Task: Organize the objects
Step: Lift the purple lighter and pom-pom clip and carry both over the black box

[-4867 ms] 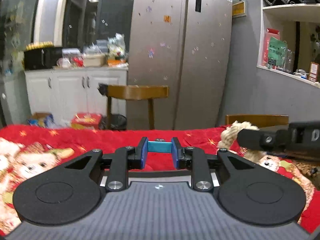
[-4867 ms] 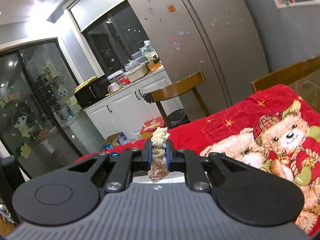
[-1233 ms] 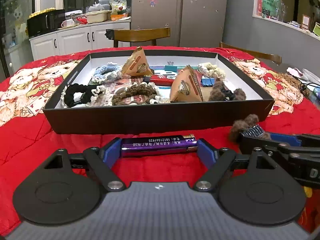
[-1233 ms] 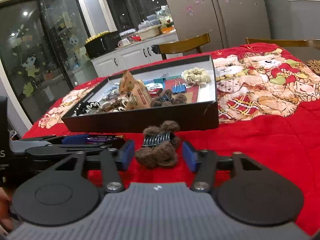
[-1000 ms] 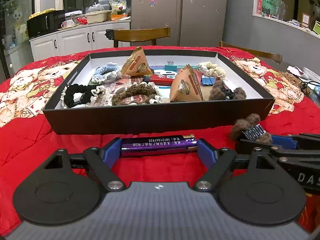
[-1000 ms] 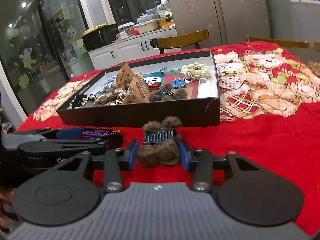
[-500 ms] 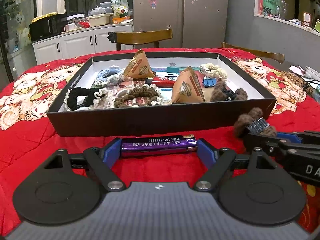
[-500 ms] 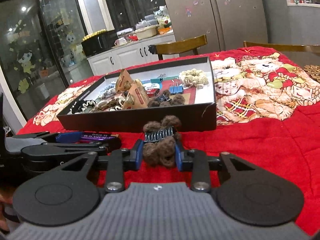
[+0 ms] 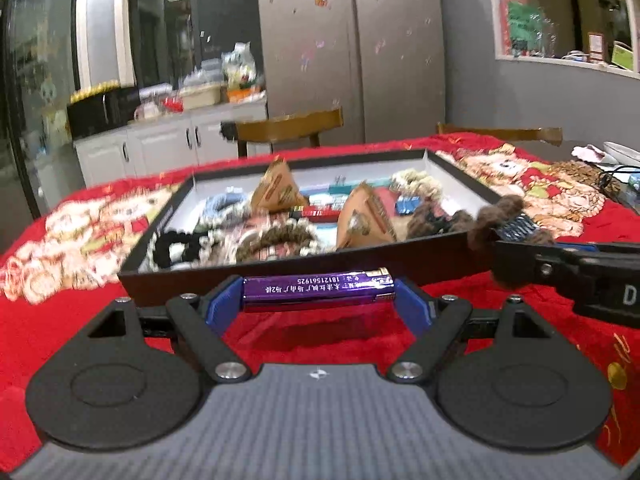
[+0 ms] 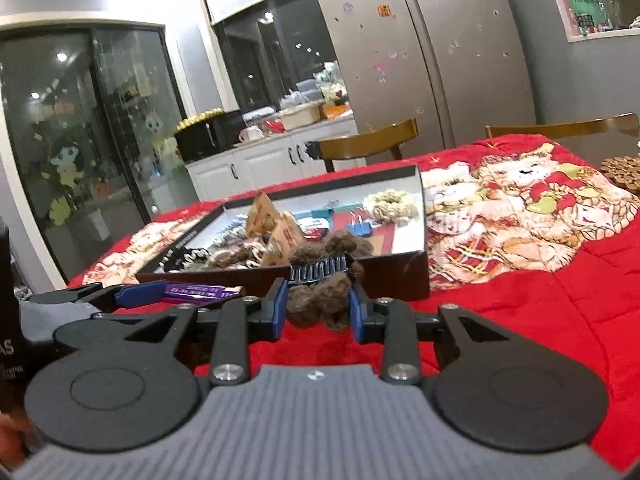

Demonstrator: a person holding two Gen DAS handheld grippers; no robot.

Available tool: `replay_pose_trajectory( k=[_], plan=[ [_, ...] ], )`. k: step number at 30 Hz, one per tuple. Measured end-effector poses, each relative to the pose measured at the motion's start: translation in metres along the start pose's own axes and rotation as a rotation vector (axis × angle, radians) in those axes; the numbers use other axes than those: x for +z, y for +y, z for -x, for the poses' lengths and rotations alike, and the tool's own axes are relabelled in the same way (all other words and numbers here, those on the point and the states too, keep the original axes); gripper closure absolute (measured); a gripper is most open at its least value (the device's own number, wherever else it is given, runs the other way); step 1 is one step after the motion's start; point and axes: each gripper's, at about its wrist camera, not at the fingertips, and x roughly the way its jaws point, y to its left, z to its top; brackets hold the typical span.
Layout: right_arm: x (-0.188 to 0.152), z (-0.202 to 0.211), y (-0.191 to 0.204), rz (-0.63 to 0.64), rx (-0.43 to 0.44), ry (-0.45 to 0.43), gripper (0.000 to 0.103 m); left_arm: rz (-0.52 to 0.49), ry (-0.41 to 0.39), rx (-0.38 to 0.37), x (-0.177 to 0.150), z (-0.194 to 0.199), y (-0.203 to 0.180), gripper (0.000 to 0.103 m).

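My left gripper (image 9: 319, 295) is shut on a purple lighter (image 9: 318, 285), held crosswise above the red cloth just in front of the black tray (image 9: 280, 270). My right gripper (image 10: 318, 310) is shut on a brown fuzzy hair claw clip (image 10: 320, 298) and holds it off the cloth near the tray's front right corner (image 10: 416, 276). The clip also shows in the left wrist view (image 9: 508, 226), and the lighter in the right wrist view (image 10: 200, 291). The tray holds hair ties, paper cones, binder clips and another brown clip.
A red bear-print cloth (image 10: 540, 280) covers the table. Wooden chairs (image 9: 288, 124) stand behind it, before a steel fridge (image 9: 352, 48) and white cabinets. A brown woven mat (image 10: 624, 174) lies at the far right.
Both grippers have risen with their objects, lighter and brown clip now lifted off the cloth. The right gripper closed on the clip within the last second.
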Motion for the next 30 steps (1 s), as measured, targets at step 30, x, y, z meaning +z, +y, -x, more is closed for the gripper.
replay_pose_trajectory(
  k=[30],
  plan=[
    [0.076, 0.001, 0.014, -0.049, 0.105, -0.103, 0.068, 0.059, -0.18, 0.051, 0.037, -0.017, 0.036, 0.019]
  ],
)
